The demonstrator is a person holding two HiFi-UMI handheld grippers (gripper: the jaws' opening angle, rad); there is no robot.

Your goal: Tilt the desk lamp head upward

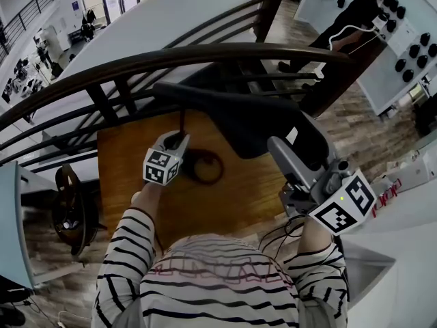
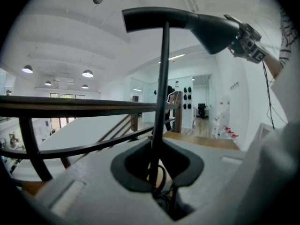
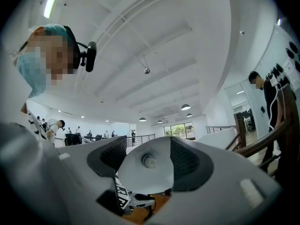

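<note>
A black desk lamp stands on the wooden table (image 1: 126,183). Its round base (image 1: 203,167) is just right of my left gripper (image 1: 180,142), which is shut on the thin black stem (image 2: 162,78) low down, near the base. In the left gripper view the stem rises between the jaws to the lamp head (image 2: 187,20). My right gripper (image 1: 280,149) is shut on the wide shade end of the lamp head (image 1: 239,118). The right gripper view looks into the shade's white inside (image 3: 154,184), where the bulb (image 3: 149,161) sits between the two pads.
A dark wooden railing (image 1: 171,60) curves across just beyond the table. A person in black (image 1: 348,26) stands at the far right by a white wall with black knobs (image 1: 410,43). A white surface with red items (image 1: 410,176) lies to the right.
</note>
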